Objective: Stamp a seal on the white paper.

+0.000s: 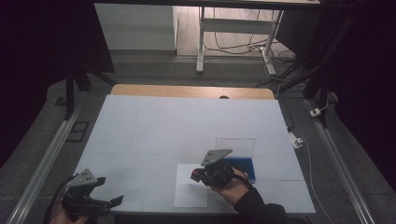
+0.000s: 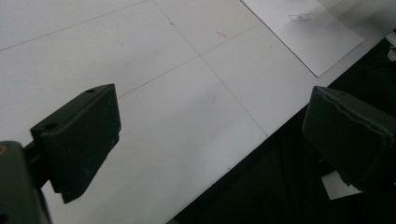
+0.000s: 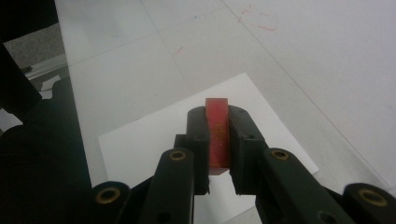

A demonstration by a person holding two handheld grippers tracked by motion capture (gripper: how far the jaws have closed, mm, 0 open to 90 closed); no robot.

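The right claw point(image 3: 218, 140) is clamped on a thin red block point(image 3: 217, 133), which is pinched upright between the two jaws and is seen held over the white sheet point(image 3: 140, 140). In the high view the right claw point(image 1: 197, 176) is seen above that sheet point(image 1: 190, 196), which lies near the desk's near edge. Just beyond the hand, a blue tray point(image 1: 246, 168) with a clear wall point(image 1: 235, 147) rising behind it is found on the desk point(image 1: 154, 126); it stands close beside the claw's right, and that side is hemmed in by it. To the left and farther back, wide open white surface is offered, marked only by faint lines and small red scribbles point(image 3: 254, 18). The left claw point(image 1: 105, 195) is held at the near left corner with its jaws spread wide, nothing between them; beneath it the desk edge point(image 2: 261, 140) is crossed, dark floor seen below. The two claws are kept well apart.
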